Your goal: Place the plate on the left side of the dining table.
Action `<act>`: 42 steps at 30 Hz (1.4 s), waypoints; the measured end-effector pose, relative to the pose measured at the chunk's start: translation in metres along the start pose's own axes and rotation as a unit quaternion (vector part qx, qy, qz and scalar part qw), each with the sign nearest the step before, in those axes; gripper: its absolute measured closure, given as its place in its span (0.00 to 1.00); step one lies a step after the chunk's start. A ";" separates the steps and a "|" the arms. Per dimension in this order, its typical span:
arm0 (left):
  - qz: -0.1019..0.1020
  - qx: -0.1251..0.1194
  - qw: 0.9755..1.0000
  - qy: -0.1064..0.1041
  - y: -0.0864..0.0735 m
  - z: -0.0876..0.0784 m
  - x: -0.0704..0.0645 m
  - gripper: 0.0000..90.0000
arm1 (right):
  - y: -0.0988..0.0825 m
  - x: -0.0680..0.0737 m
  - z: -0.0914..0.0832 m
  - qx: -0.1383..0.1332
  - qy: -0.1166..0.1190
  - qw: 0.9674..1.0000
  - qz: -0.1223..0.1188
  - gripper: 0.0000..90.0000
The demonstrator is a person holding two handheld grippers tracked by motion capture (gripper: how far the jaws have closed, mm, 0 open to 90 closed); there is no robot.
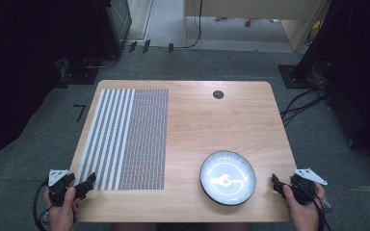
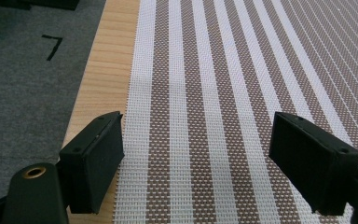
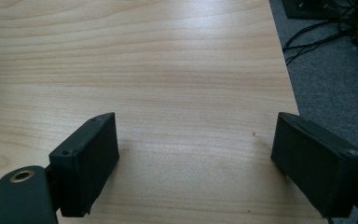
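The left gripper (image 1: 85, 184) hovers at the bench's (image 1: 207, 125) near left corner, fingers (image 2: 93, 161) spread over the striped mat's (image 1: 127, 137) near left edge. The right gripper (image 1: 275, 185) sits at the near right corner, fingers (image 3: 86, 161) spread over bare wood, beside the plate (image 1: 228, 177) near the front edge.

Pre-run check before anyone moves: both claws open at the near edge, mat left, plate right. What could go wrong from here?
1. The plate sits close to the table's near edge, just left of the right claw; a sideways bump could push it off.
2. The woven placemat lies flat and thin; the left claw over its near corner may slide it or only bunch it rather than grip.
3. The cables trailing from each claw hang by the table edge and could snag.
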State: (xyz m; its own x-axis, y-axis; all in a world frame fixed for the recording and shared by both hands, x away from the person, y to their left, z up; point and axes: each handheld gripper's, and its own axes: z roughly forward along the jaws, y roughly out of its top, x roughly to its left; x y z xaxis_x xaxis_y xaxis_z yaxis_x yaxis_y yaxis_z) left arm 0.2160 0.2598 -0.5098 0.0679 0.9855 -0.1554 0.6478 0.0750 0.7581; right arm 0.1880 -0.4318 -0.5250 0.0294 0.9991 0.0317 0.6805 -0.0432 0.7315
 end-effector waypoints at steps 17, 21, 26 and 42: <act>0.004 -0.010 1.000 -0.008 0.001 -0.005 -0.006 0.20 | 0.006 0.006 -0.013 -0.030 -0.020 0.999 0.014 0.17; 0.002 -0.013 1.000 -0.015 0.001 -0.007 -0.009 0.20 | 0.008 0.010 -0.018 -0.041 0.001 0.999 0.022 0.16; 0.011 -0.016 1.000 -0.018 0.002 -0.010 -0.016 0.20 | 0.015 0.017 -0.029 -0.060 0.018 0.997 0.037 0.16; 0.030 -0.014 0.999 -0.040 0.002 -0.010 -0.039 0.20 | 0.024 0.036 -0.044 -0.091 0.055 0.994 0.039 0.16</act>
State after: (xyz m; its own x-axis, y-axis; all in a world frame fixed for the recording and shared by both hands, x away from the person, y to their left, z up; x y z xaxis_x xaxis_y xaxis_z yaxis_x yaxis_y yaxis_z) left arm 0.2066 0.2235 -0.4959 0.1671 0.9731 -0.1589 0.6201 0.0216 0.7843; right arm 0.1726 -0.3973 -0.4764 -0.0093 0.9870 0.1606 0.5357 -0.1307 0.8342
